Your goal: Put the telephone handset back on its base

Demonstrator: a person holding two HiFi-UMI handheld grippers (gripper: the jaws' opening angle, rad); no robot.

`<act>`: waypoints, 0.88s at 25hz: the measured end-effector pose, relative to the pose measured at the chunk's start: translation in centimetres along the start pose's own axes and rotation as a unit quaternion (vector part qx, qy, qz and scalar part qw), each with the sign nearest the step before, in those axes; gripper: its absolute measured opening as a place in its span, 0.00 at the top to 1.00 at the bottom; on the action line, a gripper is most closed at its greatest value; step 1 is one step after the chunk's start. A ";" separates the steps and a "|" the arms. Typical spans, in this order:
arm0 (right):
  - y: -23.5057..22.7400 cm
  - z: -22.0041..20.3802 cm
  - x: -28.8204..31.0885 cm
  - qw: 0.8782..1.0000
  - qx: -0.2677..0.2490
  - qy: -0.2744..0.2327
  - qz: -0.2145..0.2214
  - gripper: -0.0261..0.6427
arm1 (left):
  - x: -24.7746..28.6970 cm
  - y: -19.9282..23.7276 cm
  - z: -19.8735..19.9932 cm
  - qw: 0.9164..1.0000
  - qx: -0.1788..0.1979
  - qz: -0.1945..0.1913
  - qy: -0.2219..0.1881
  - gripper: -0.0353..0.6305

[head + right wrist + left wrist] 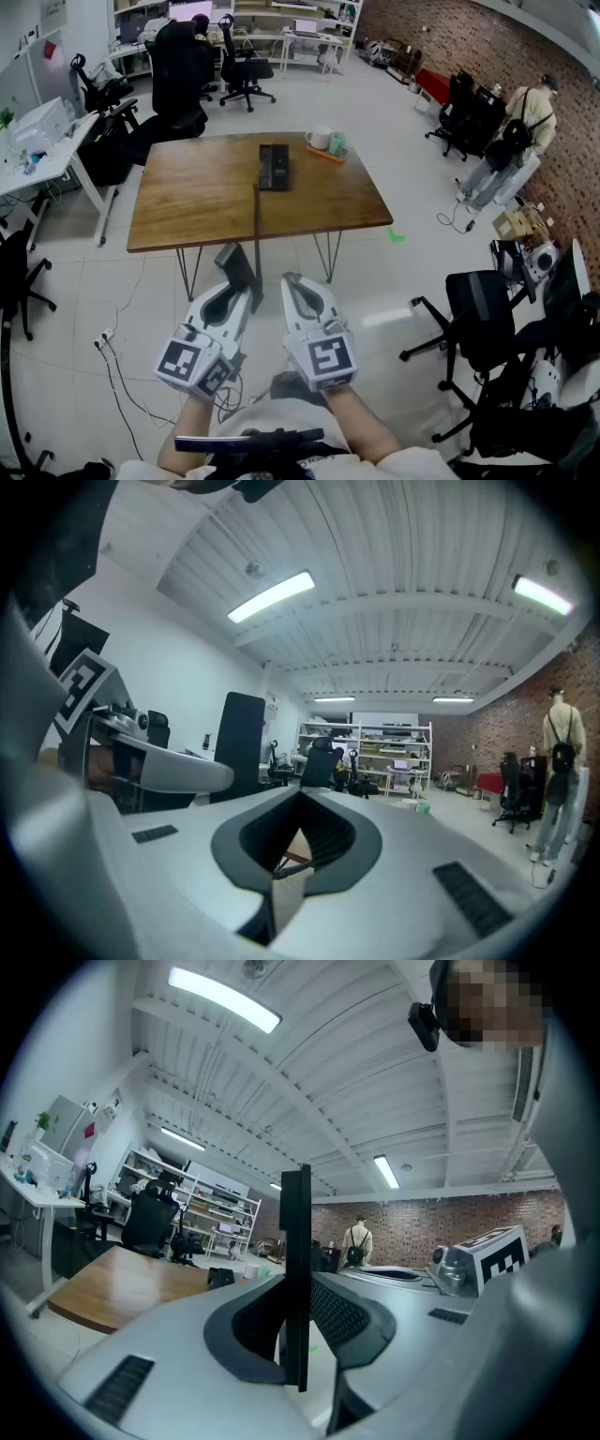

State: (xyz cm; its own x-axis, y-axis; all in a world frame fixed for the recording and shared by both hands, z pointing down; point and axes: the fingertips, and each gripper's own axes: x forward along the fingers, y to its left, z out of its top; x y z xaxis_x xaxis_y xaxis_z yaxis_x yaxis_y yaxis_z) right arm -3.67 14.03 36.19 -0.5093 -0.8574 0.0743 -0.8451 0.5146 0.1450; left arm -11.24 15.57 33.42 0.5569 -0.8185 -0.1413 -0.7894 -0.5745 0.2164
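Observation:
The black telephone base [274,167] lies on the wooden table [197,192], far ahead of both grippers. My left gripper [246,292] is held low over the floor, well short of the table, and is shut on the black handset [238,266]. The handset stands up out of the jaws. In the left gripper view the handset [295,1241] is a thin dark slab upright between the pads of the left gripper [300,1321]. My right gripper [298,287] is beside it, shut with nothing in it; in the right gripper view its [298,808] jaws meet.
A white mug [319,138] and a green cup [337,144] stand on an orange tray at the table's far right. Office chairs [178,75] stand behind the table and another chair [478,323] at my right. Cables [117,366] lie on the floor. A person [520,131] stands far right.

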 end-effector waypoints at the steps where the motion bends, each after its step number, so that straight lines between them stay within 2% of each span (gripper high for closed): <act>1: 0.0 0.0 0.1 1.000 0.001 0.000 -0.002 0.95 | -0.1 0.2 0.0 1.000 0.000 0.000 0.002 0.84; 10: -0.5 -0.1 1.6 1.000 0.006 0.001 -0.011 0.95 | 0.6 2.0 0.1 1.000 0.001 -0.002 0.010 0.84; 22: -3.8 0.0 6.1 1.000 0.018 -0.008 -0.022 0.95 | 5.4 4.6 0.1 1.000 0.004 -0.013 0.022 0.84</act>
State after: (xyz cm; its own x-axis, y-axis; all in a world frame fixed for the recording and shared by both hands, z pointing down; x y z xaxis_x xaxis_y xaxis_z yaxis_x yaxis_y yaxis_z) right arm -3.57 6.81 36.09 -0.4740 -0.8790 0.0519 -0.8718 0.4768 0.1122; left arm -11.89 8.50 33.54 0.5873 -0.8027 -0.1038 -0.7768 -0.5951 0.2060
